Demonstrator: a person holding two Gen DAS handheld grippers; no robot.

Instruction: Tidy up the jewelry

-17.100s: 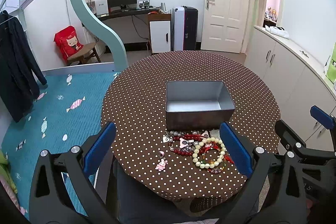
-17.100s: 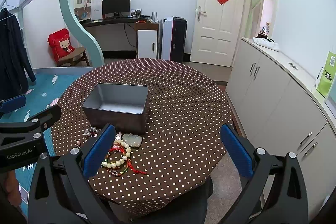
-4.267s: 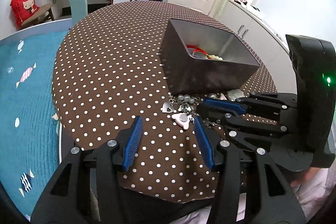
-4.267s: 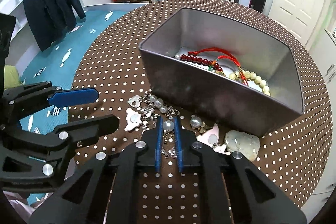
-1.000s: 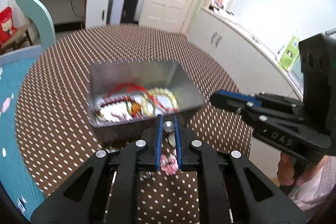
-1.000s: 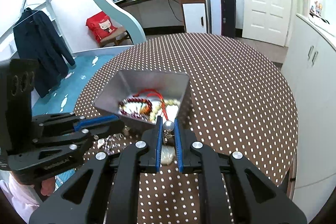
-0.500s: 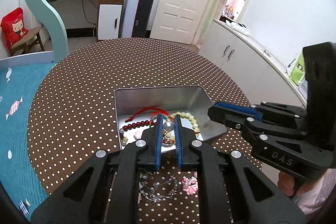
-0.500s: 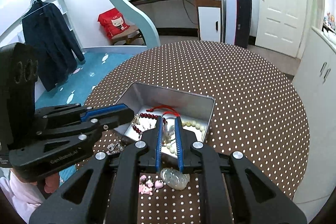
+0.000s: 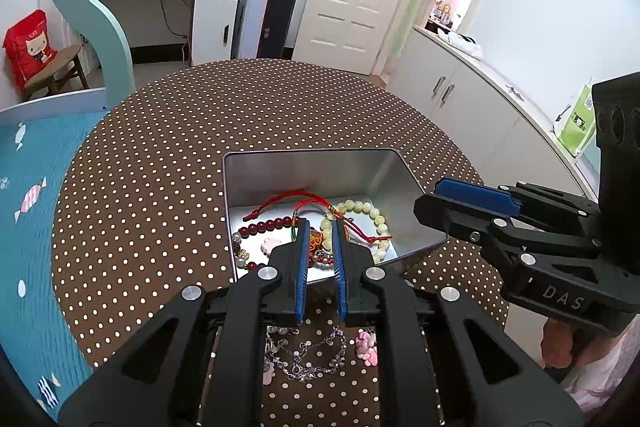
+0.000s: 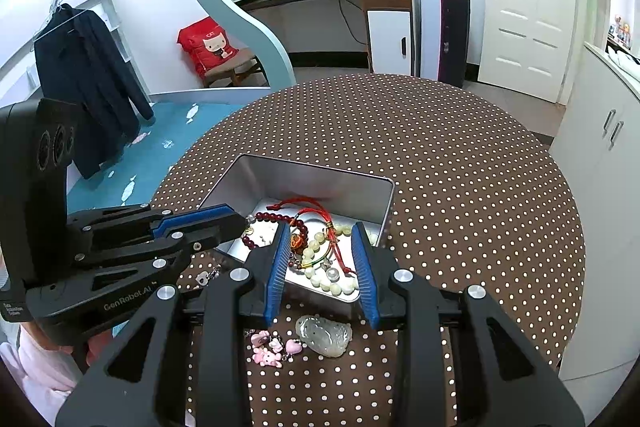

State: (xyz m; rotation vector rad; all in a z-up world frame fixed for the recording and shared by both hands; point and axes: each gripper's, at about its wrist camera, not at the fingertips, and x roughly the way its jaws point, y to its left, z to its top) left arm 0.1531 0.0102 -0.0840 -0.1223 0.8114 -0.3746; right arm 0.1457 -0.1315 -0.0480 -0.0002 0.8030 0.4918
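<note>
Near wall of the rectangular silver metal tin point(image 9: 362, 163) hidden behind black gripper fingers point(image 9: 280, 267), silver chain necklace point(image 9: 316, 351) partly covered

My two wrist cameras look steeply down from close above the near edge of the table point(image 9: 160, 155), facing the door; both share the metal tin point(image 10: 320, 183) from opposite sides

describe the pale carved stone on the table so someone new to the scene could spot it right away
Start at the round brown polka-dot table and find the silver metal tin on it. Just outside the tin's near wall, on the cloth, lies the pale carved stone pendant. Its neighbours, the pink charms, are small and bright; it is larger, milky and translucent.
</note>
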